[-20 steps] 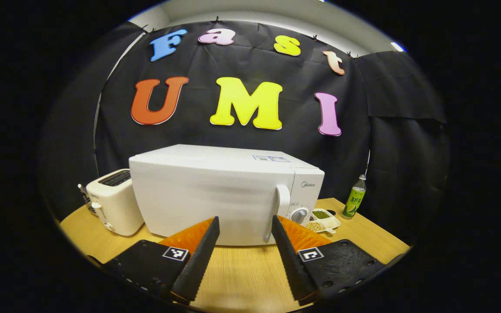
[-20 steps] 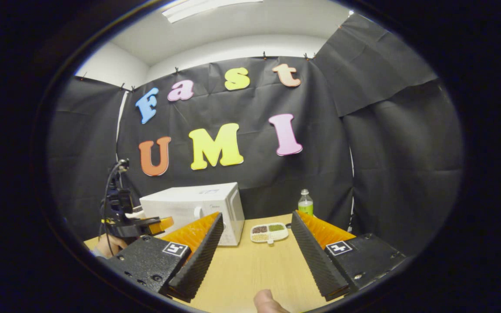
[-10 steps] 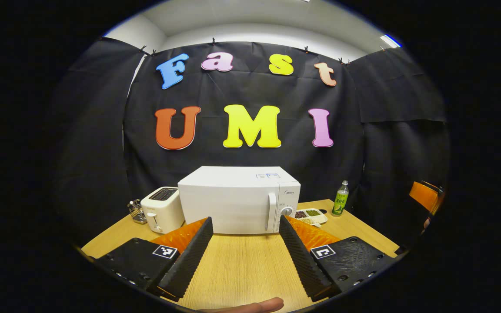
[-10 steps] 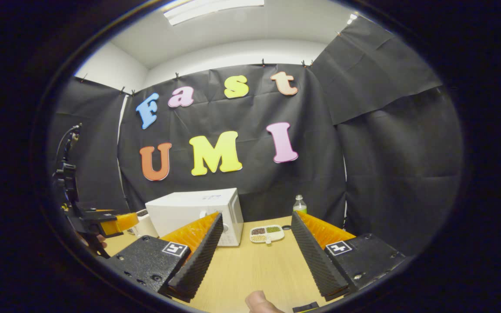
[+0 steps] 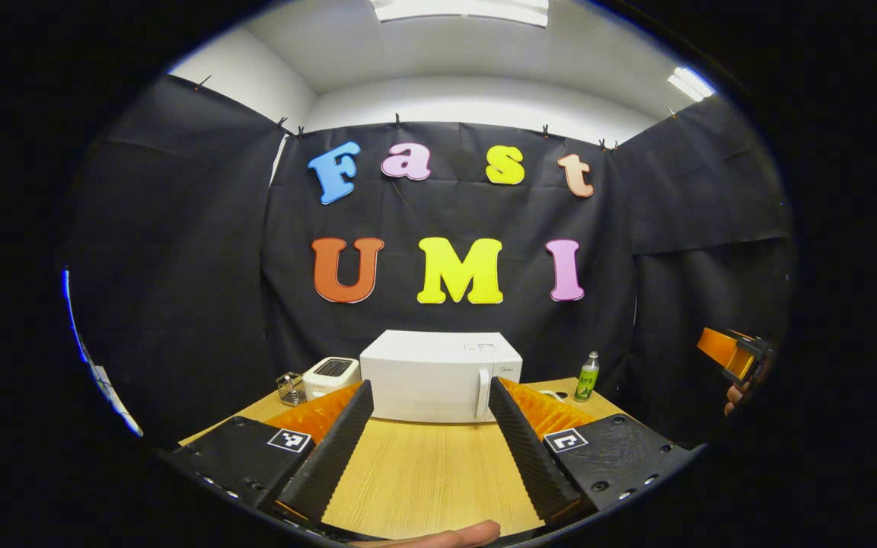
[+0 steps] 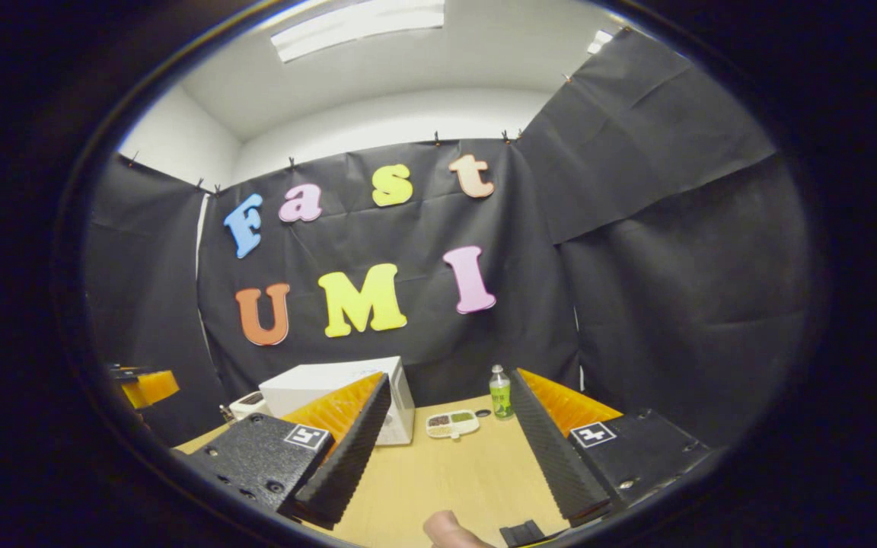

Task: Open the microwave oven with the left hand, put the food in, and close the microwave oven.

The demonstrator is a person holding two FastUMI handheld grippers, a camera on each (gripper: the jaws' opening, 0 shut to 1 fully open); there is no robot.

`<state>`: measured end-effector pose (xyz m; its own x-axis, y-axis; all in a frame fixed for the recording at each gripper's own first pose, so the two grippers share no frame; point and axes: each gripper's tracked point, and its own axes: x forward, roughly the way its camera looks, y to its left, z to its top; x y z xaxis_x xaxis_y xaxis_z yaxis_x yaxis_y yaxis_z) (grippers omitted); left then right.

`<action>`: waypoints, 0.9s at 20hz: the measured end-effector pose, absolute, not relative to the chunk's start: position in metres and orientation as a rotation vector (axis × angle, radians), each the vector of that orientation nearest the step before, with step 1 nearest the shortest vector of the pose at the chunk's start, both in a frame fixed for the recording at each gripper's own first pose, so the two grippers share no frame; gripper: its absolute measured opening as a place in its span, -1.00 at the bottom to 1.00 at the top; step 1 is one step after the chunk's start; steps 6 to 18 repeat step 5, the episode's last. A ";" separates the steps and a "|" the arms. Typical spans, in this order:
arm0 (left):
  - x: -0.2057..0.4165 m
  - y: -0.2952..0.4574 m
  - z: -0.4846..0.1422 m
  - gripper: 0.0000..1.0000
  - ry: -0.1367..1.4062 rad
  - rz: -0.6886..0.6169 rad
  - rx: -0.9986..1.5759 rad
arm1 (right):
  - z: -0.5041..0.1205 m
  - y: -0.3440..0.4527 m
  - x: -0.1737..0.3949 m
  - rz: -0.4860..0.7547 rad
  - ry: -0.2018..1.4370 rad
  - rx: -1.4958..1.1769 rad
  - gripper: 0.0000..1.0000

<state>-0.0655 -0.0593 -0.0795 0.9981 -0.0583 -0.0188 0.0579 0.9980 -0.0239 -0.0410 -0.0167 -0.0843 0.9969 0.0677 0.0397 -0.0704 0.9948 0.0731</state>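
A white microwave oven [image 5: 438, 377] with its door shut stands at the back of the wooden table [image 5: 423, 472]; it also shows in the right gripper view [image 6: 317, 380]. A white divided dish of beans [image 6: 451, 424] lies on the table to the right of it. My left gripper [image 5: 429, 434] is open and holds nothing, well back from the microwave. My right gripper [image 6: 446, 438] is open too, far from the dish. The right gripper [image 5: 731, 354] shows at the far right edge of the left gripper view, and the left gripper [image 6: 145, 384] at the left edge of the right gripper view.
A white toaster [image 5: 330, 375] and a small metal rack [image 5: 287, 387] stand left of the microwave. A green bottle [image 5: 586, 377] stands to its right, near the dish [image 6: 499, 392]. A fingertip [image 5: 446, 535] shows at the bottom edge.
Both grippers have drawn back from the table and tilted upward; the microwave and dish look smaller and farther away. The jaws stayed open.
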 end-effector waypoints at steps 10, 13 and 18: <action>-0.095 -0.043 -0.090 0.90 0.012 -0.043 -0.017 | -0.076 -0.012 -0.067 0.093 -0.053 0.038 0.99; -0.095 -0.043 -0.090 0.90 0.012 -0.043 -0.017 | -0.076 -0.012 -0.067 0.093 -0.053 0.038 0.99; -0.095 -0.043 -0.090 0.90 0.012 -0.043 -0.017 | -0.076 -0.012 -0.067 0.093 -0.053 0.038 0.99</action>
